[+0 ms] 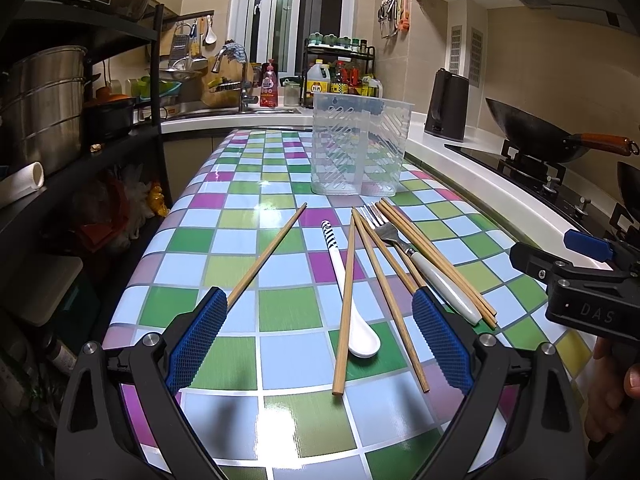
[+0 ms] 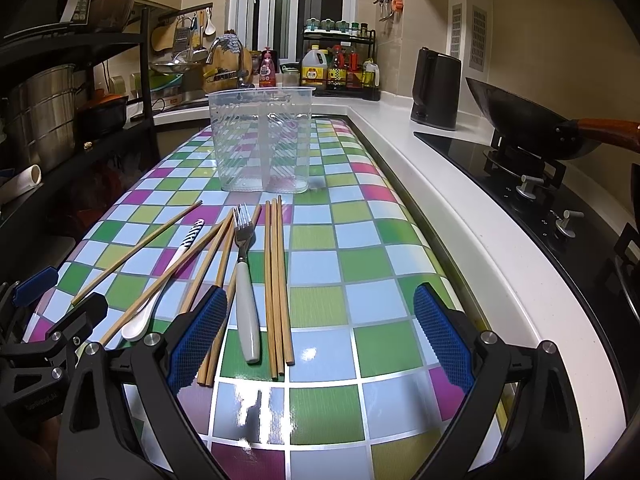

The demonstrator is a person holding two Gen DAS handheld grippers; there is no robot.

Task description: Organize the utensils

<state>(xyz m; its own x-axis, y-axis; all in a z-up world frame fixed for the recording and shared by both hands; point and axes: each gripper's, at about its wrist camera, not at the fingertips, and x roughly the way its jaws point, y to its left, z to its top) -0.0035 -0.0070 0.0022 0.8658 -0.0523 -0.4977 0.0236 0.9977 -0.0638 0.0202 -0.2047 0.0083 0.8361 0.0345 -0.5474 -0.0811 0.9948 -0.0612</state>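
Note:
Several wooden chopsticks [image 1: 347, 300] [image 2: 276, 280] lie scattered on the checkered table [image 1: 288, 304] [image 2: 360, 296], with a white spoon with a striped handle [image 1: 352, 312] [image 2: 160, 288] and a white-handled fork [image 1: 424, 268] [image 2: 245, 280] among them. A clear plastic utensil holder [image 1: 358, 144] [image 2: 262, 140] stands upright and empty farther back. My left gripper [image 1: 320, 340] hovers open above the spoon and chopsticks. My right gripper [image 2: 320, 340] is open too, with the fork handle and three chopsticks just inside its left finger. In the left wrist view the right gripper [image 1: 576, 276] shows at the right edge.
A white counter [image 2: 460, 216] runs along the table's right side, with a black kettle [image 2: 436, 88], a stove and a wok [image 2: 528, 120]. A dark shelf rack with metal pots [image 1: 44, 108] stands left. The sink and bottles sit at the back.

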